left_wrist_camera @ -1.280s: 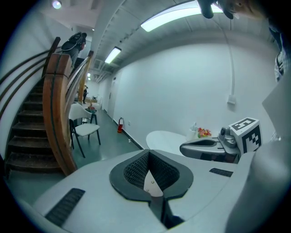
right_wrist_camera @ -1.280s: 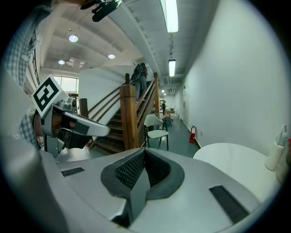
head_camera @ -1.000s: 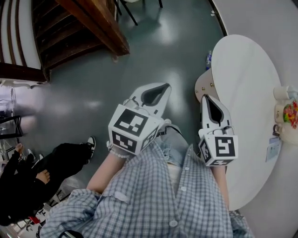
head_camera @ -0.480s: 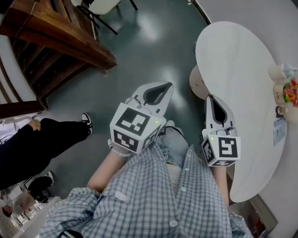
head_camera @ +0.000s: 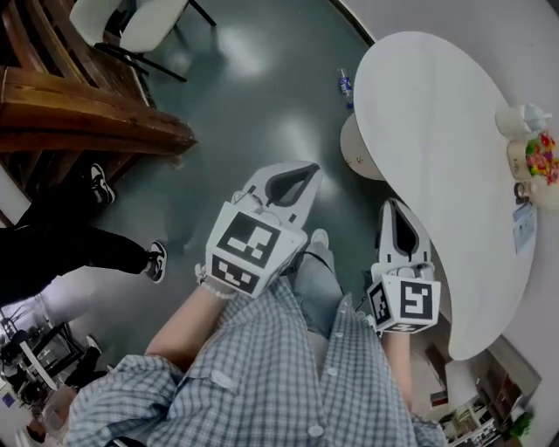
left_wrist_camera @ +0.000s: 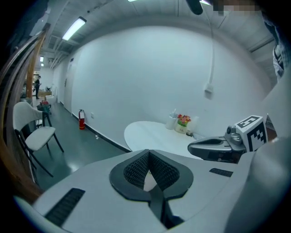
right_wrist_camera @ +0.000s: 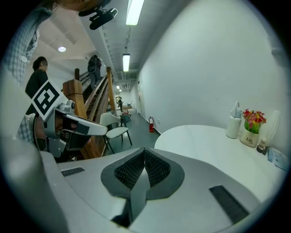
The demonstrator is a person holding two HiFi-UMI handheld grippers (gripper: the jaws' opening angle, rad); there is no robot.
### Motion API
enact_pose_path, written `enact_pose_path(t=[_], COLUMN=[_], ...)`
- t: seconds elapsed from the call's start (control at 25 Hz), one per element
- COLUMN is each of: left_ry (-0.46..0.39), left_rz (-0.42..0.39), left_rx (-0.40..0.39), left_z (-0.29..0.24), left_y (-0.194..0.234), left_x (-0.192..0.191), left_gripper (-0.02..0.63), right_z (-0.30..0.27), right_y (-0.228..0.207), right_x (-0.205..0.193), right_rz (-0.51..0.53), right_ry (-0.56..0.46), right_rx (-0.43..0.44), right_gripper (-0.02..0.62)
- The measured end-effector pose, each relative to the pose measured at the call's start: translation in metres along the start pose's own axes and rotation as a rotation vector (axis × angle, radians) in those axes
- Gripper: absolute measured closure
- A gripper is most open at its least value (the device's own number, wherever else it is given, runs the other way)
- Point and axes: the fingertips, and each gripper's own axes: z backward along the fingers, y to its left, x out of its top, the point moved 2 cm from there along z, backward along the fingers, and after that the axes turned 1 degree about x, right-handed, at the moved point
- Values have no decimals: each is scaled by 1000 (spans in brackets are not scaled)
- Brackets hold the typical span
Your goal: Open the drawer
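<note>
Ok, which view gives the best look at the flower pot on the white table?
The right gripper view: the flower pot stands side-on, red and yellow blooms clear, beside a white container. The left gripper view shows it small and distant; the head view catches it from above at the frame's edge.

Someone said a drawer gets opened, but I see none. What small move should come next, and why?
Probably turn to look for the drawer first. No view shows one near the white table or the chair. The left tongs and right tongs are both shut, empty and touching nothing, so there is nothing to pull yet.
</note>
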Motion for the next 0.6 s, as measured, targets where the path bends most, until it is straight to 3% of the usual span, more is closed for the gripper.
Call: enact_pose_path(t=[0.28, 0.6], left_ry=[37, 68], left_rz=[-50, -117], left_rx=[-130, -269], left_z=[-26, -68], left_y=[23, 13], left_x=[-5, -22], left_gripper=[600, 600], right_z=[-17, -19], right_y=[17, 19], right_x=[-4, -32], right_rz=[-75, -141], right_ry=[11, 55], right_rx=[-131, -230], right_gripper=[586, 586])
